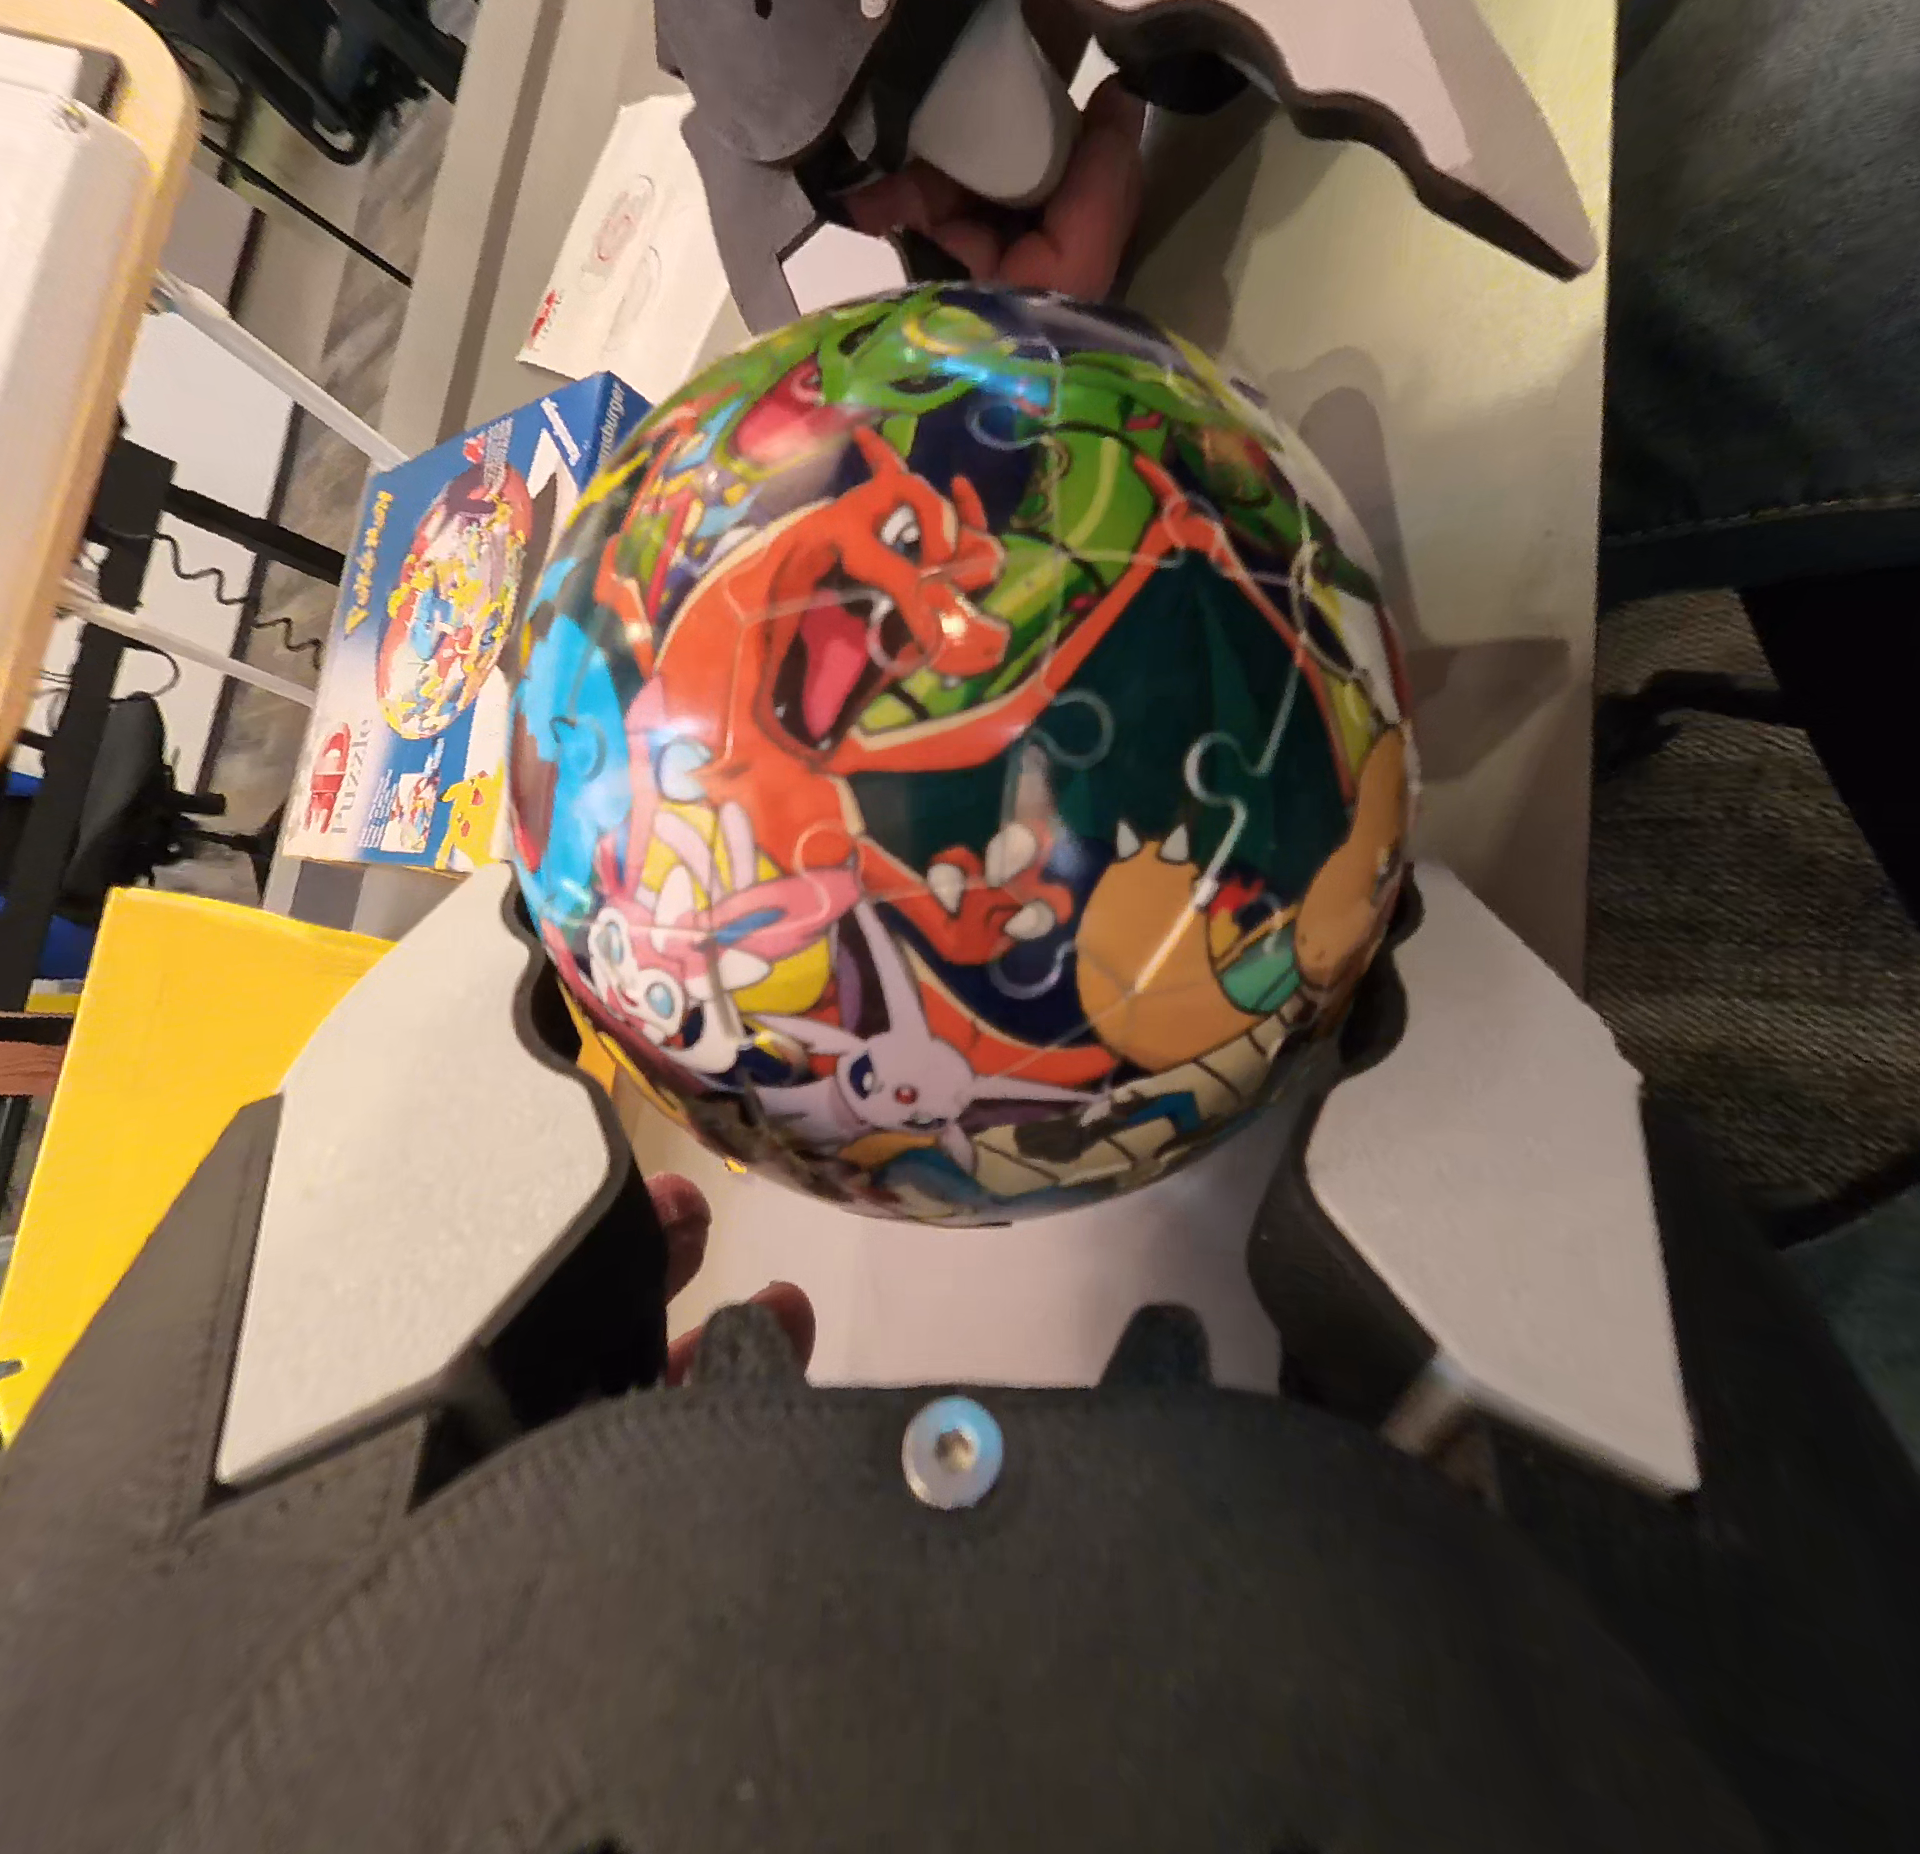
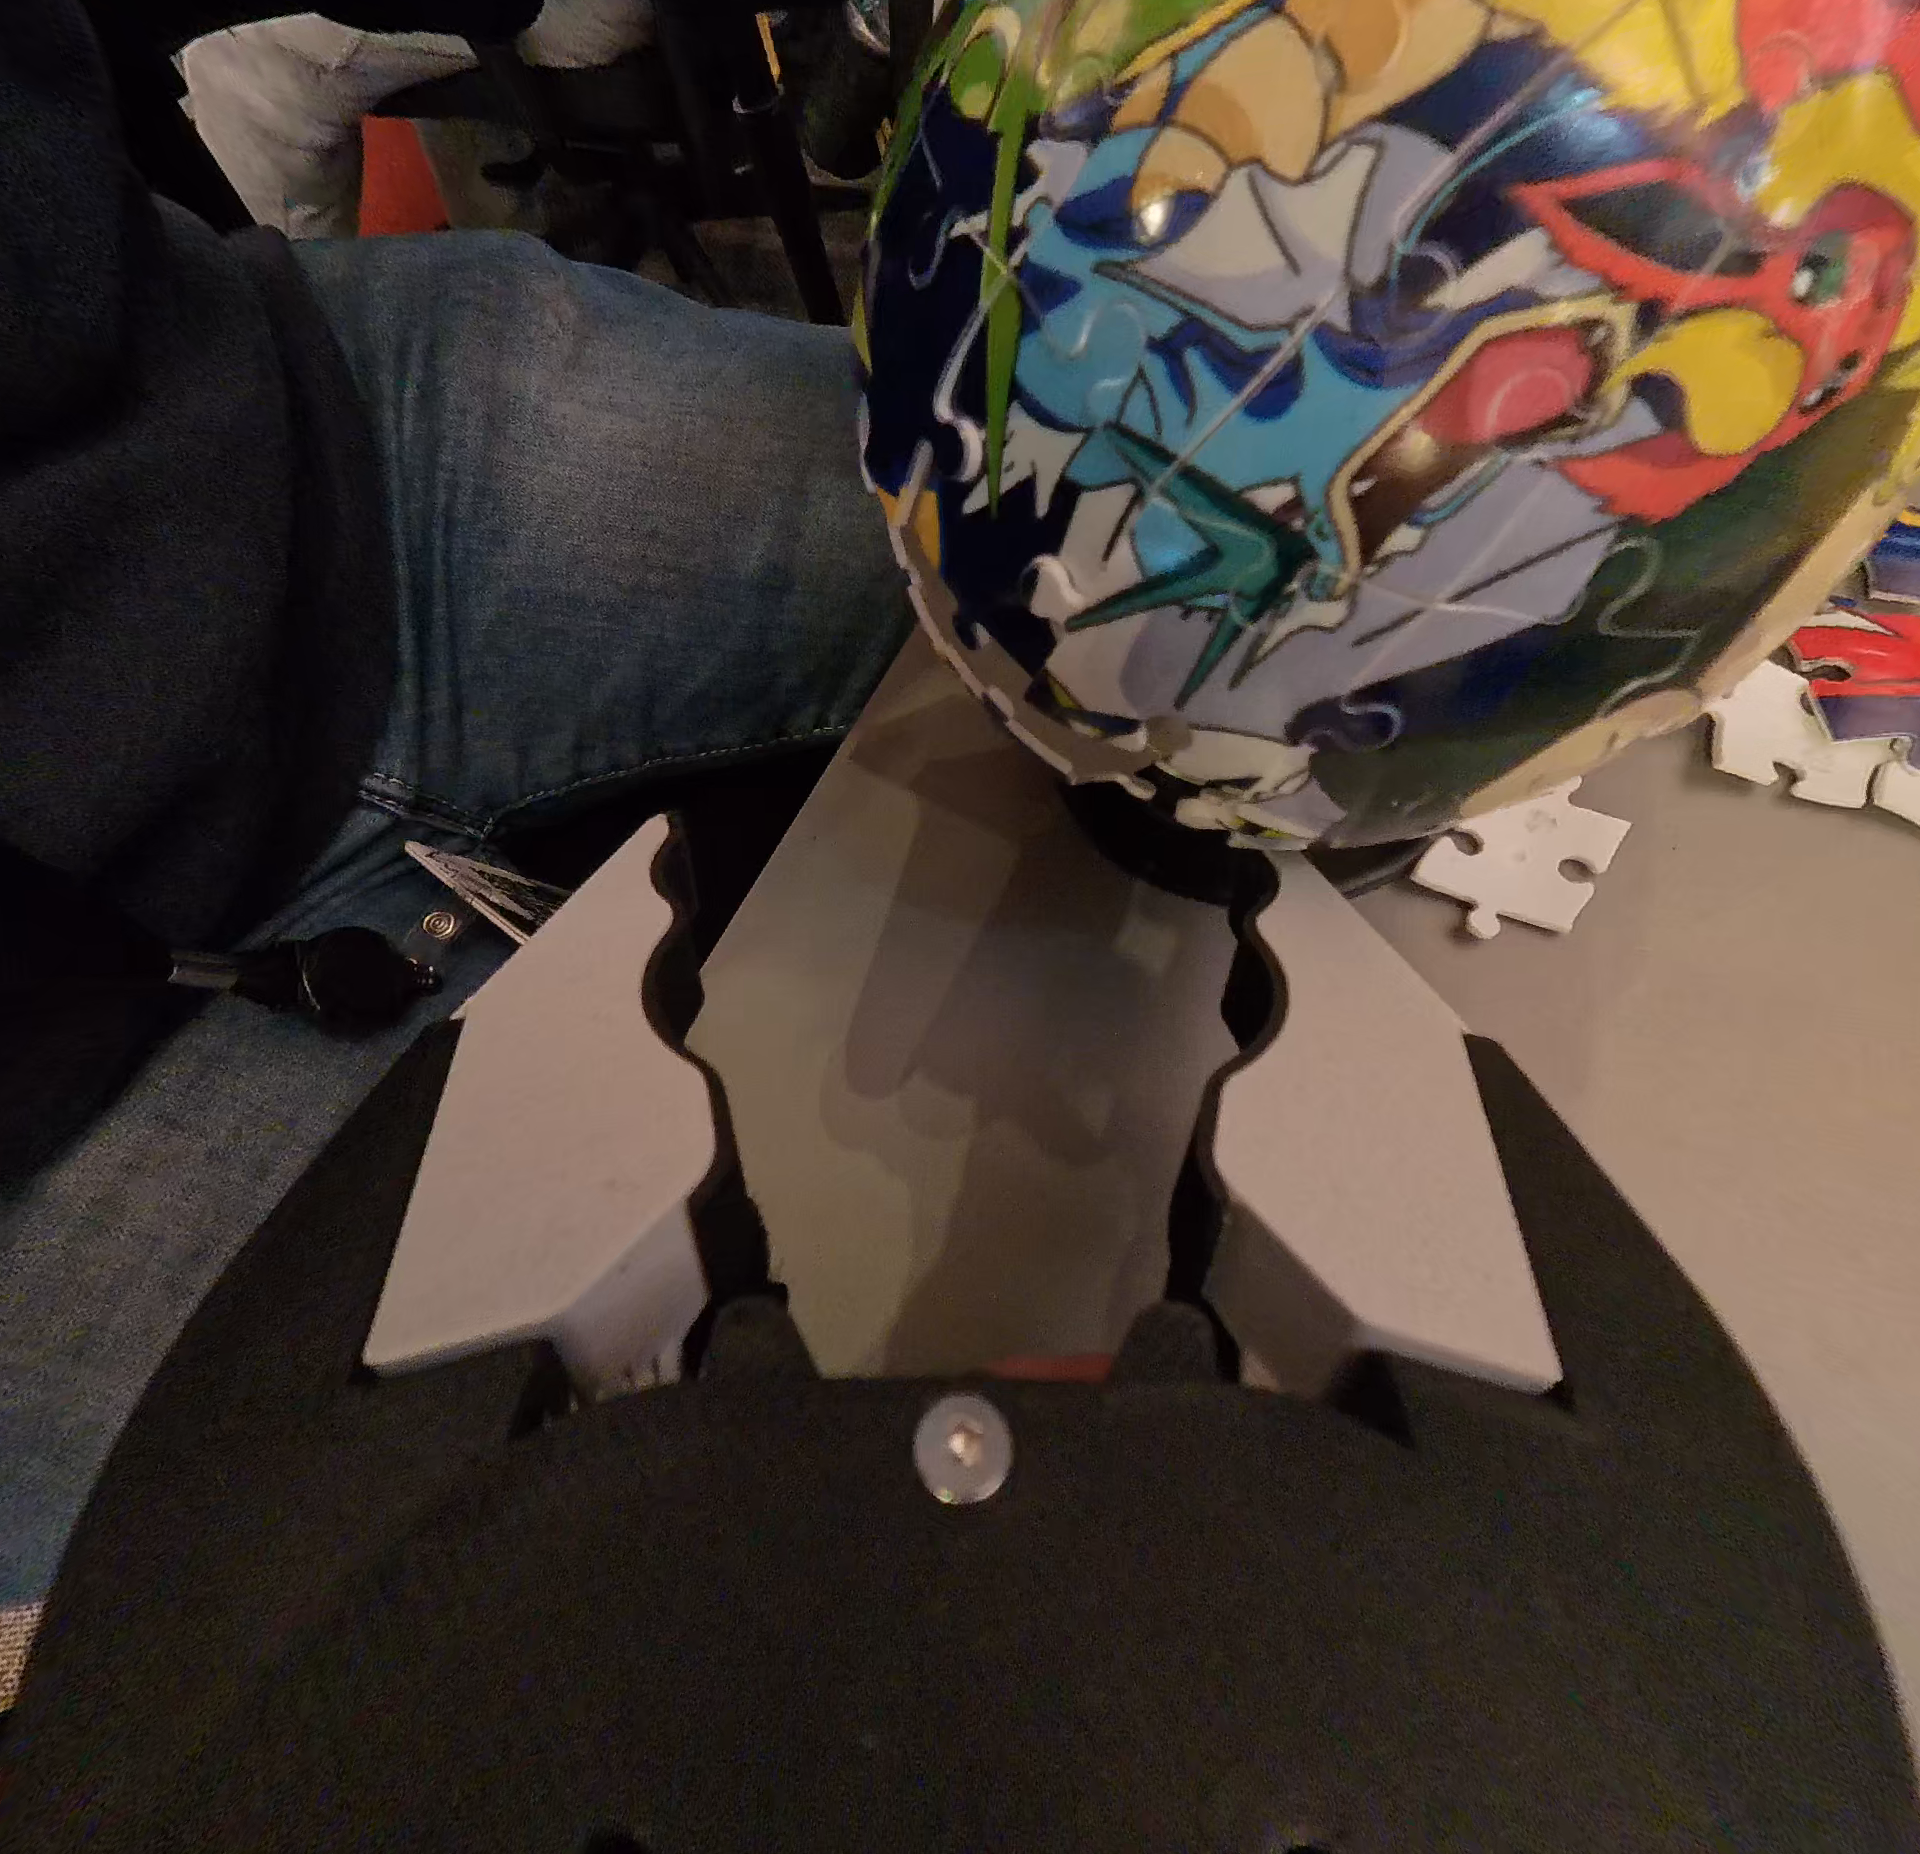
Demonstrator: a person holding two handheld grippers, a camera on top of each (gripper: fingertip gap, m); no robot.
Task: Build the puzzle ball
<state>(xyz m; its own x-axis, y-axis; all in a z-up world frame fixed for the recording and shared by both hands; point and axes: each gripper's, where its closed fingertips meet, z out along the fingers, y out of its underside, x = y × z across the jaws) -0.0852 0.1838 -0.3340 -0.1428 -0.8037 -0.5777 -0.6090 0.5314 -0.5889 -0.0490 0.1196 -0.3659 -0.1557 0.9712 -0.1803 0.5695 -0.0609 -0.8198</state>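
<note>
The puzzle ball (image 1: pixel 961 755), a glossy sphere of interlocked curved pieces printed with cartoon creatures in orange, green, blue and pink, sits clamped between the two fingers of the left gripper (image 1: pixel 961 931), which press its lower left and lower right sides with the jaws spread wide to span it. In the right wrist view the ball (image 2: pixel 1403 381) hangs above the grey table (image 2: pixel 1662 1129), and its lower left edge shows a ragged rim of white piece backs where the shell looks unfinished.

The right gripper (image 2: pixel 966 931) has its jaws partly open with nothing between them; its fingertips (image 2: pixel 1288 900) lie just under the ball's lower rim, and whether they touch it cannot be told. In the left wrist view that gripper (image 1: pixel 1039 90) shows beyond the ball, a hand (image 1: pixel 1049 235) behind it.

Loose puzzle pieces (image 2: pixel 1517 869) lie white side up on the table beside the ball, toward the right edge of the right wrist view. Past the ball in the left wrist view, a blue printed puzzle box (image 1: pixel 436 641) bearing a picture of the ball and lettering lies at the table's far edge, with a white printed sheet (image 1: pixel 623 246) beyond it and a yellow box (image 1: pixel 177 1077) nearer. A person's jeans-clad leg (image 2: pixel 571 516) fills the left of the right wrist view.
</note>
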